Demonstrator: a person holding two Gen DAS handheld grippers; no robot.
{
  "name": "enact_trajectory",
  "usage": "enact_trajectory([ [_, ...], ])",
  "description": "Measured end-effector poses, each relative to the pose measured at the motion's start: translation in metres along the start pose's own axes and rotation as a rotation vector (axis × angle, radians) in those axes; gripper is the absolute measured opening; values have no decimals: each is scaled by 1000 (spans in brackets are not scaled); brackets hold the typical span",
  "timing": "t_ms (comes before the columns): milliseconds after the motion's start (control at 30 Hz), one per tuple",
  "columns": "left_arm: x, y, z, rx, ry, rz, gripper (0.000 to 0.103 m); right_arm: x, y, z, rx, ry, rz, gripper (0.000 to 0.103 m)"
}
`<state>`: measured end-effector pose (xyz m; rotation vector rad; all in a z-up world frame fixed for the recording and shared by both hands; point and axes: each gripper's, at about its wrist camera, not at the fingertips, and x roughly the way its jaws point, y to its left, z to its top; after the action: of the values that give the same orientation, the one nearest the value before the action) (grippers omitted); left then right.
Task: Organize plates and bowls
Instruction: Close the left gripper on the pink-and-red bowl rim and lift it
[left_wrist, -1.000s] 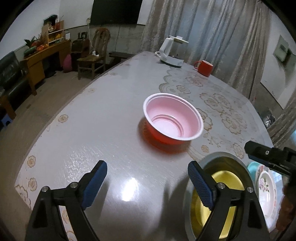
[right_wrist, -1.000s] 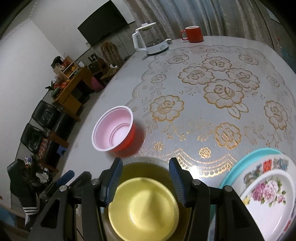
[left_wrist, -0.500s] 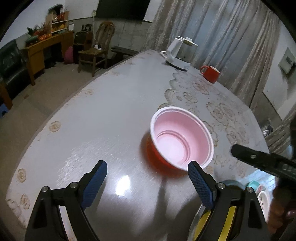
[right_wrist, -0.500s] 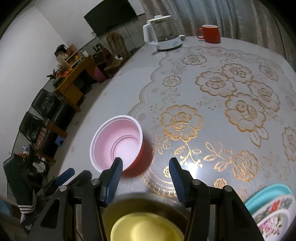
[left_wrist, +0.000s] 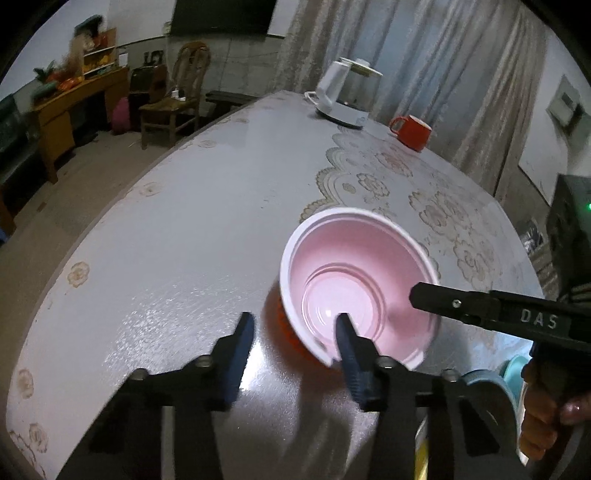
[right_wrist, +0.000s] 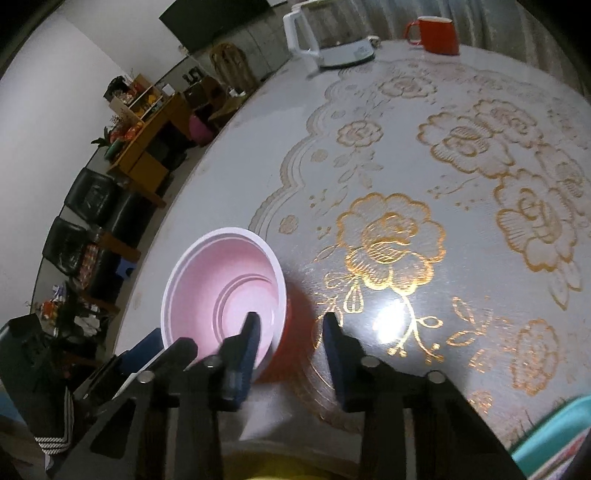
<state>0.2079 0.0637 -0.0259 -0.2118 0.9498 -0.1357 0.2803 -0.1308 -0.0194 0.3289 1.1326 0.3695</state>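
Pink bowl (left_wrist: 360, 291) sits on the bench (left_wrist: 192, 236), well short of the kettle (left_wrist: 341, 96). Left gripper (left_wrist: 295, 328) and right gripper (right_wrist: 290, 328) jaws each straddle its rim, closing, not clamped yet.

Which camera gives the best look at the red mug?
The right wrist view: the red mug sits sharp at the table's far edge, handle visible. The left wrist view shows the same mug smaller and dimmer beside the kettle.

Closing now, right gripper (right_wrist: 291, 332) astride near wall of red plastic bowl with pink inside (right_wrist: 225, 291), on glossy gold-flowered round table (right_wrist: 443, 166).
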Motion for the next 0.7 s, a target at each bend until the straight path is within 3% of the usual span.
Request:
enact_trajectory([
  [167,7,-6,-2,20,14,-16,29,7,-2,-3,12,9,18,17],
  [333,7,-18,-4,56,-2,-6,21,9,-5,-5,31,15,25,12],
  [433,4,-23,-6,70,-10,-1,11,6,-8,-6,58,6,36,9],
  [700,-27,-38,-10,119,-105,16,11,-22,-12,-17,98,-70,95,9],
])
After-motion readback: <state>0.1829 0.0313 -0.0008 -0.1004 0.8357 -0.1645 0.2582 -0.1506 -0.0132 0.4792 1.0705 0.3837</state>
